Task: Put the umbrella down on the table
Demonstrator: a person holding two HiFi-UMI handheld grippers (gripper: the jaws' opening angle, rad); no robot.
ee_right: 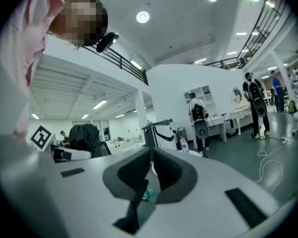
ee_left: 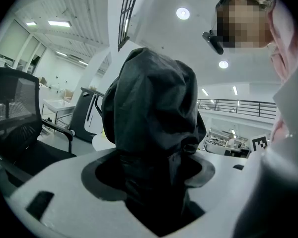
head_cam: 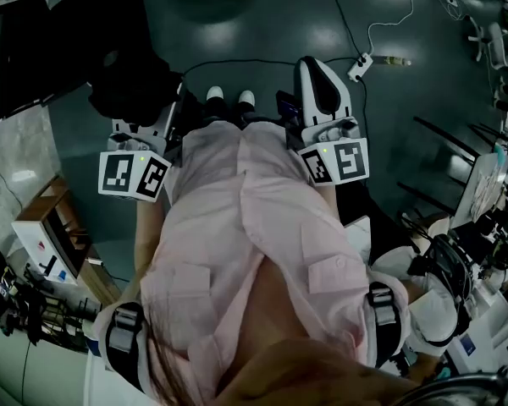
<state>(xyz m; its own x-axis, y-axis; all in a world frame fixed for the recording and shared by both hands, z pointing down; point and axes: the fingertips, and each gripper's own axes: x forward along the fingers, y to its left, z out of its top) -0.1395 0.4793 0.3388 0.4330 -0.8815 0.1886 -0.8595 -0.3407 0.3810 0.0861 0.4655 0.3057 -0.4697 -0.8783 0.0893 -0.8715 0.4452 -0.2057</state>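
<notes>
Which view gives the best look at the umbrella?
The left gripper view: the folded black umbrella fills the frame, clamped in the left gripper. The head view shows it only as a dark mass ahead of that gripper; the right gripper view shows it small, far left.

Dim head view, bright ceiling lamps (ee_right: 142, 17) overhead, strong fisheye distortion at edges.

No words, numbers or brand names were legible, black-and-white square coded markers stood on the left gripper's cube (head_cam: 134, 176) and the right gripper's cube (head_cam: 337, 161), a white box (head_cam: 41, 248) bore an unreadable dark mark
</notes>
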